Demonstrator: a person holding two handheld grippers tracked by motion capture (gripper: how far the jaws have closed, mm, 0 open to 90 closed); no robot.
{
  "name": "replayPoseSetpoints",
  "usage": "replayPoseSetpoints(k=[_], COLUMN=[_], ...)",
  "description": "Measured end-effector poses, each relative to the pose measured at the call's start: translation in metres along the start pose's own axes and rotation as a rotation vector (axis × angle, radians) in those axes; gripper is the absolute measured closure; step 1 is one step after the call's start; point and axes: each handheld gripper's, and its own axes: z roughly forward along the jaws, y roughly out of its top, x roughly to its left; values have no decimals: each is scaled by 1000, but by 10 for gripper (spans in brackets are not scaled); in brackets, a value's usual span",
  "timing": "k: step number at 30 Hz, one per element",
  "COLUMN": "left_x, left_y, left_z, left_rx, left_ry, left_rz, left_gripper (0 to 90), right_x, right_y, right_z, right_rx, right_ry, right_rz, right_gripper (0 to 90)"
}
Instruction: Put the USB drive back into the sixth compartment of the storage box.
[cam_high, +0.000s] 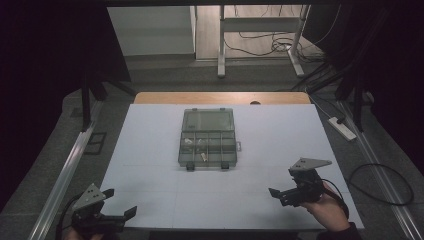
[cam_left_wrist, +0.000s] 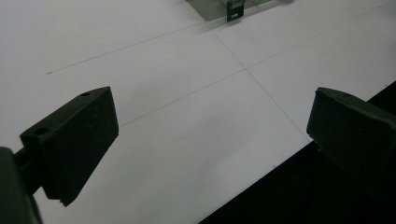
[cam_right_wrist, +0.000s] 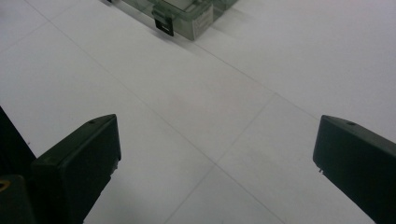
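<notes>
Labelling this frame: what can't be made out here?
- Organizer box contents: too small in the high view; pale bits in compartments, unidentifiable.
- Box in the left gripper view and right gripper view: cut off by the top edge.
- Left gripper, right gripper: hands cropped by the bottom edge.

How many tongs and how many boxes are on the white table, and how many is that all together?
Tongs: 2, the left tongs and the right tongs, both open.
Clear plastic box with compartments: 1.
Total: 3.
</notes>
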Motion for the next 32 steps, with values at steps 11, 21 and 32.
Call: replayPoseSetpoints(k=[11, 21, 32], left_x=[0, 1, 1], left_y=[0, 0, 0], left_z=[0, 0, 0], left_rx=[0, 2, 3], left_ry=[1, 0, 0], left_rz=[-2, -4, -7], left_gripper=[21, 21, 21], right_x=[-4, -4, -2], right_y=[-20, -38, -45], right_z=[-16, -33, -43], right_rx=[0, -11, -19], right_ry=[-63, -112, -143], right_rz=[51, 93, 113], right_gripper=[0, 0, 0])
